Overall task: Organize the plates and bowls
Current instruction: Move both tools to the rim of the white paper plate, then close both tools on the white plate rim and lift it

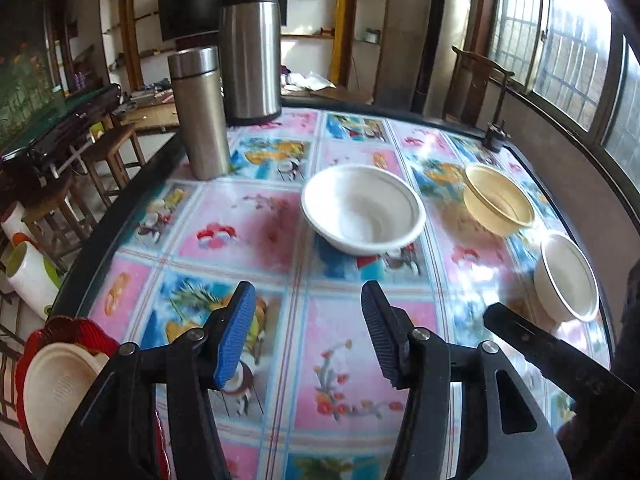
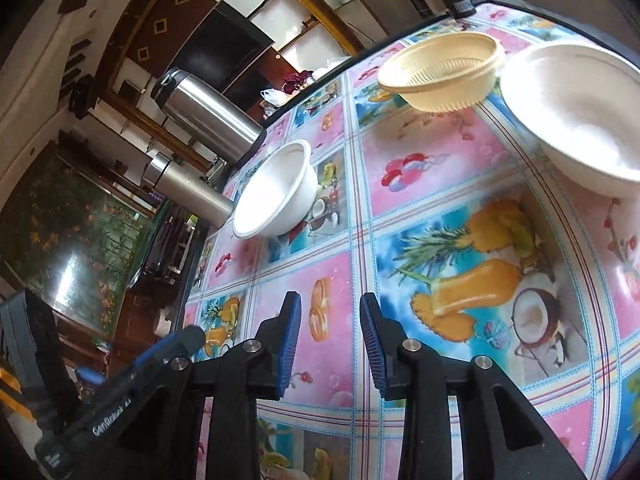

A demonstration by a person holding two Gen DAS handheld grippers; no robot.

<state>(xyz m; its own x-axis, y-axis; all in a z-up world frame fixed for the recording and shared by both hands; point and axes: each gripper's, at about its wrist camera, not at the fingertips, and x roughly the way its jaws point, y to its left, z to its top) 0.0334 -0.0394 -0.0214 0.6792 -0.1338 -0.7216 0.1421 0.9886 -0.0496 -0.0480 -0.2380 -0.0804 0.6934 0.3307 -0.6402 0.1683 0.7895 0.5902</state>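
Taking the large white bowl (image 1: 362, 208) near the middle of the table (image 1: 256, 236) as the landmark, the other pieces spread out from it: a cream ribbed bowl (image 1: 498, 204) sits to its right and slightly farther back, a smaller white bowl (image 1: 568, 276) lies right again and nearer the table's edge, and two steel flasks stand behind and to its left, the slim flask (image 1: 200, 112) closer than the tall jug (image 1: 251, 52). Well to the left and nearer the camera, a red rack (image 1: 76, 330) off the table corner holds a white plate (image 1: 60, 392). The left gripper (image 1: 308, 336) hangs above the cloth in front of the landmark bowl, its jaws spread wide and empty; the right gripper (image 2: 330, 340) is also empty, with a narrower gap between its blue pads, and is tilted over the cloth with the smaller white bowl (image 2: 580, 120) ahead on its right. The main risk is probably in the bowls themselves: they look light and thin-walled, and the glossy cloth gives little friction, so a pad that nudges a rim before closing could skate the bowl away, toward the flasks or off the right edge. A pinch on one wall might also flex or tip it. The two tools are close together, so reaching for neighbouring bowls could make them collide.
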